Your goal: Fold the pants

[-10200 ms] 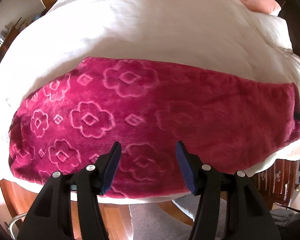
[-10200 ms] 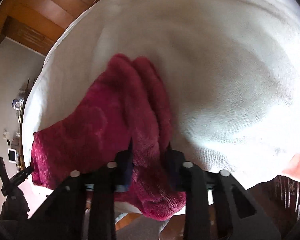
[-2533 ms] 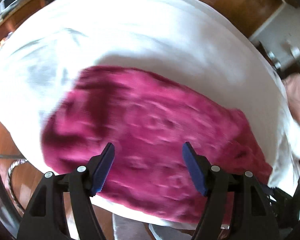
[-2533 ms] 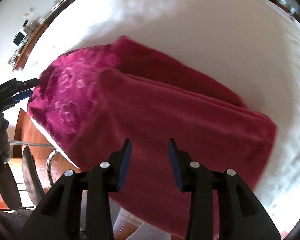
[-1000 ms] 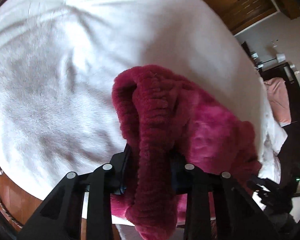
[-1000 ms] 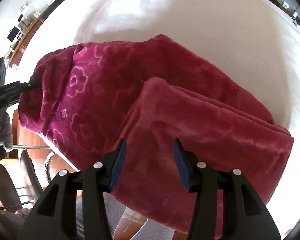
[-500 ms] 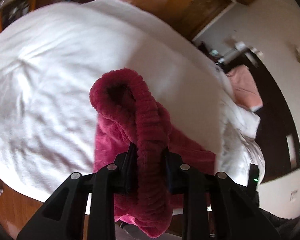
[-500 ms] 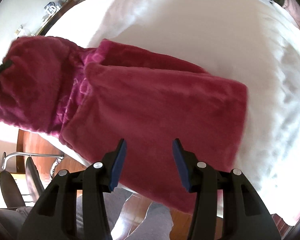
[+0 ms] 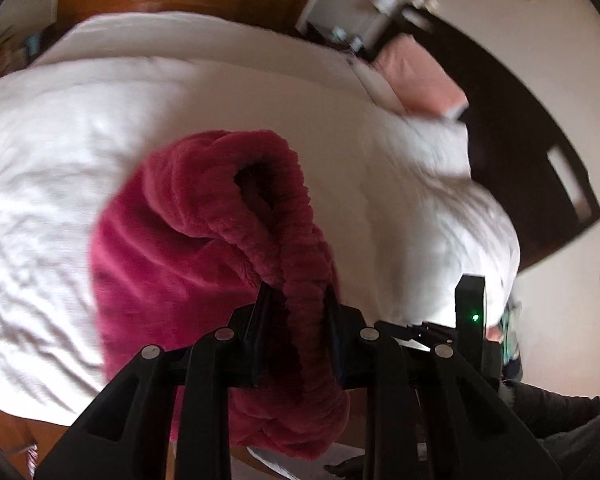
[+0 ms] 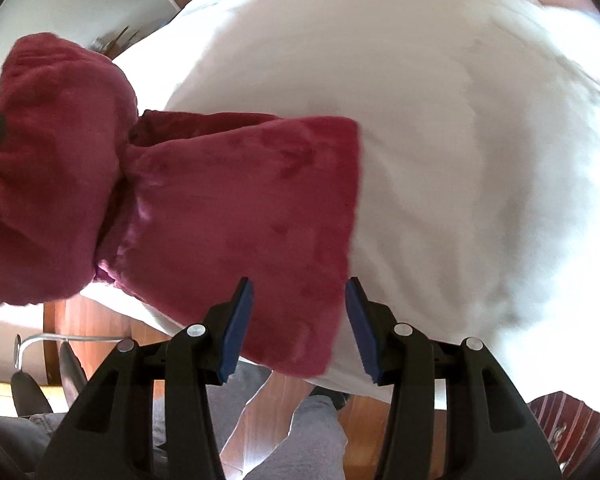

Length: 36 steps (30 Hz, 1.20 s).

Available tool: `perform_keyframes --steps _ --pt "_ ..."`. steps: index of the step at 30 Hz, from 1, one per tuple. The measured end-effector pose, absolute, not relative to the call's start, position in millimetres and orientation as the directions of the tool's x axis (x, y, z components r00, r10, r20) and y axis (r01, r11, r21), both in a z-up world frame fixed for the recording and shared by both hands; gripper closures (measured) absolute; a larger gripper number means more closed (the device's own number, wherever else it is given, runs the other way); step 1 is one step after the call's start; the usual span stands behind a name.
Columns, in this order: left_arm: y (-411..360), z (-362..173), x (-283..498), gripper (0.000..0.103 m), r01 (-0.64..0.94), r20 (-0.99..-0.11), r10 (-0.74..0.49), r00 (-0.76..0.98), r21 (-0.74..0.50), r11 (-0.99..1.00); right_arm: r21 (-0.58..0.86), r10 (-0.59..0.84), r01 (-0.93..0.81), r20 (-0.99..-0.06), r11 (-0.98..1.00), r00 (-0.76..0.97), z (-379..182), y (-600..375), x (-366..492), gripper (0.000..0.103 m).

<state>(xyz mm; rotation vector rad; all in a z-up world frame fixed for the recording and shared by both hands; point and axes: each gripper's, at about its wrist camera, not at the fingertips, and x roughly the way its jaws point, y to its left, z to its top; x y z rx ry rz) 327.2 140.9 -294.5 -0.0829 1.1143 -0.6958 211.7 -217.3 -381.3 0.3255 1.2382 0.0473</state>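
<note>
— Crimson plush, this is what the left gripper (image 9: 296,304) bites: its two fingers are pressed together on the thick ribbed band of the pants (image 9: 204,240). Is it so?

— Yes. The band passes between the dark pads (image 9: 262,312), and the cloth bunches in a loop above them and also hangs below them. This end is lifted over the white bedcover (image 9: 100,112).

— And the right gripper (image 10: 298,316)?

— Its fingers stand well apart, and the blue pads (image 10: 236,328) hold nothing. They hover over the near edge of the folded part of the pants, which lies flat on the bedcover at the edge of the bed. I cannot tell if a pad touches the cloth.

— Where is the raised end in this view?

— At the far left, a bunched mass above the flat part. A pink pillow (image 9: 420,76) lies far at the head of the bed.
</note>
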Motion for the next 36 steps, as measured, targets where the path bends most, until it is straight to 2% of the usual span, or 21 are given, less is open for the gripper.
perform_keyframes --steps 7,18,20,22,24,26,31,36 --pt "61.1 -353.9 325.4 0.081 0.518 -0.851 -0.503 0.152 -0.364 0.774 0.268 0.181 0.232 -0.924 0.935 0.336 -383.1 -245.5 178.7 0.054" --pt "37.9 -405.1 324.0 0.079 0.543 -0.893 -0.440 0.100 -0.321 0.776 0.254 0.161 0.291 -0.937 0.922 0.310 -391.3 -270.0 151.7 0.054" --pt "33.4 -411.1 325.8 0.068 0.534 -0.893 -0.442 0.087 -0.333 0.777 0.254 0.162 0.288 -0.938 0.923 0.308 -391.5 -270.0 151.2 0.054" --pt "28.7 -412.2 327.2 0.045 0.525 -0.880 -0.470 0.068 -0.369 0.767 0.255 0.164 0.285 -0.938 0.924 0.305 -391.5 -269.4 151.7 0.054" --pt "24.3 -410.3 326.3 0.037 0.528 -0.873 -0.483 0.064 -0.381 0.759 0.257 0.167 0.281 -0.937 0.925 0.306 -390.7 -268.8 152.5 0.054" --pt "25.7 -408.8 326.1 0.035 0.523 -0.870 -0.490 0.054 -0.394 0.756 0.262 0.172 0.278 -0.936 0.924 0.308 -388.3 -270.1 151.3 0.054" --pt "49.2 -387.7 334.1 0.033 0.437 -0.798 -0.602 0.016 -0.536 0.722 0.284 0.197 0.259 -0.928 0.923 0.317 -388.3 -265.6 158.6 0.054" --pt "71.2 -354.6 337.5 0.032 0.443 -0.765 -0.640 0.068 -0.551 0.707 0.338 0.256 0.210 -0.905 0.917 0.341 -378.5 -254.2 171.5 0.054"
